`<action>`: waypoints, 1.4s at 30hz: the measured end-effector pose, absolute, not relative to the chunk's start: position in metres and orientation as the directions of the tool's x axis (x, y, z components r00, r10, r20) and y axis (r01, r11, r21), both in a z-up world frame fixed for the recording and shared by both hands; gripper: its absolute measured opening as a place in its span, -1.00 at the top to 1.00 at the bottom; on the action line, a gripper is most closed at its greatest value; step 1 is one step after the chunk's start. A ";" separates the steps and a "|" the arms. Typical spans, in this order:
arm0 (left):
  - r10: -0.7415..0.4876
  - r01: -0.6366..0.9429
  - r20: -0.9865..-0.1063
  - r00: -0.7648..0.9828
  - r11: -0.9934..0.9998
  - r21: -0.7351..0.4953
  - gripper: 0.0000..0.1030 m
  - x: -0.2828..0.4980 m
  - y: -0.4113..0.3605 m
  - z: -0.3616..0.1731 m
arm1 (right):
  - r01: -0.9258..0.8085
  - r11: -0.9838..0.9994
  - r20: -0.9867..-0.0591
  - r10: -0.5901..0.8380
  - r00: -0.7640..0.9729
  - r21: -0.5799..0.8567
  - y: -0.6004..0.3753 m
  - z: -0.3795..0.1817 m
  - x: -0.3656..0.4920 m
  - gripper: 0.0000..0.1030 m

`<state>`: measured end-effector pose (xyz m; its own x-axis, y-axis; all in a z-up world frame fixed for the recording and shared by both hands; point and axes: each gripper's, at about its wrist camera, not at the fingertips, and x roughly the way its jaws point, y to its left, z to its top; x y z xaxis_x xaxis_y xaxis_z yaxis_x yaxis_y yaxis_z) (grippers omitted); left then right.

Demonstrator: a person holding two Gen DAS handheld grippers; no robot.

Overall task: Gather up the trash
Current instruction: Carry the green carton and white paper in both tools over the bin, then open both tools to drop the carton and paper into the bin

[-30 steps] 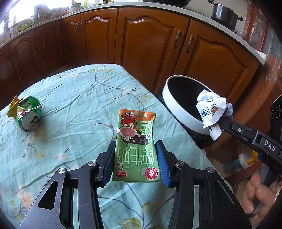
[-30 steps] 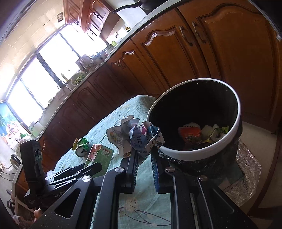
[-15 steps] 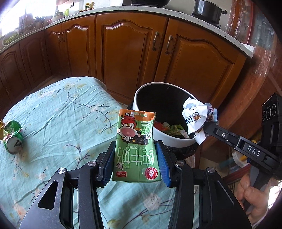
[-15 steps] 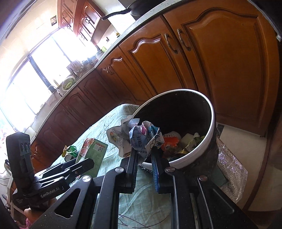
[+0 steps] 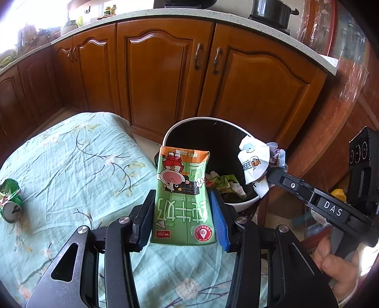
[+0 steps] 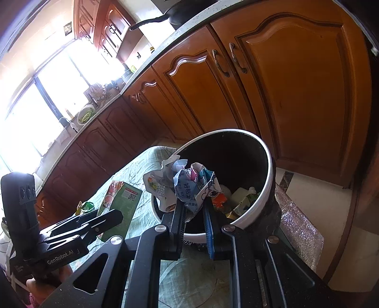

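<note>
Crumpled printed paper wrapper is clenched in the right tongs and flat green milk carton in the left tongs, both held at the surface's edge toward the white-rimmed black bin for dropping in.

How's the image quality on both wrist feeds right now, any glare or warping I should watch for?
Left wrist view: the milk carton in the left hand-held gripper is sharp and evenly lit; fisheye bends the countertop, and the top-left corner is blown out. Right wrist view: the window is overexposed, but the crumpled paper and the bin still read clearly; cabinet doors look stretched.
</note>
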<state>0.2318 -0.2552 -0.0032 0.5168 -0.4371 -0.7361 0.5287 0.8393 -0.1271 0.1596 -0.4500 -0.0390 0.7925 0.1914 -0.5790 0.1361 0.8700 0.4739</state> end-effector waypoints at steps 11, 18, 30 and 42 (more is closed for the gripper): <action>-0.434 0.543 -0.740 0.514 0.833 -0.111 0.16 0.240 -0.269 -0.003 | 0.157 0.879 -0.592 0.161 0.790 0.450 -0.452 -0.039 0.155 0.70; -0.433 0.556 -0.745 0.508 0.825 -0.101 0.16 0.245 -0.280 -0.003 | 0.174 0.888 -0.611 0.141 0.779 0.426 -0.456 -0.037 0.163 0.70; -0.416 0.563 -0.761 0.498 0.822 -0.081 0.16 0.258 -0.297 -0.007 | 0.196 0.904 -0.653 0.112 0.749 0.380 -0.461 -0.039 0.179 0.70; -0.398 0.568 -0.781 0.482 0.820 -0.067 0.15 0.267 -0.311 -0.015 | 0.208 0.914 -0.684 0.095 0.724 0.347 -0.466 -0.041 0.192 0.67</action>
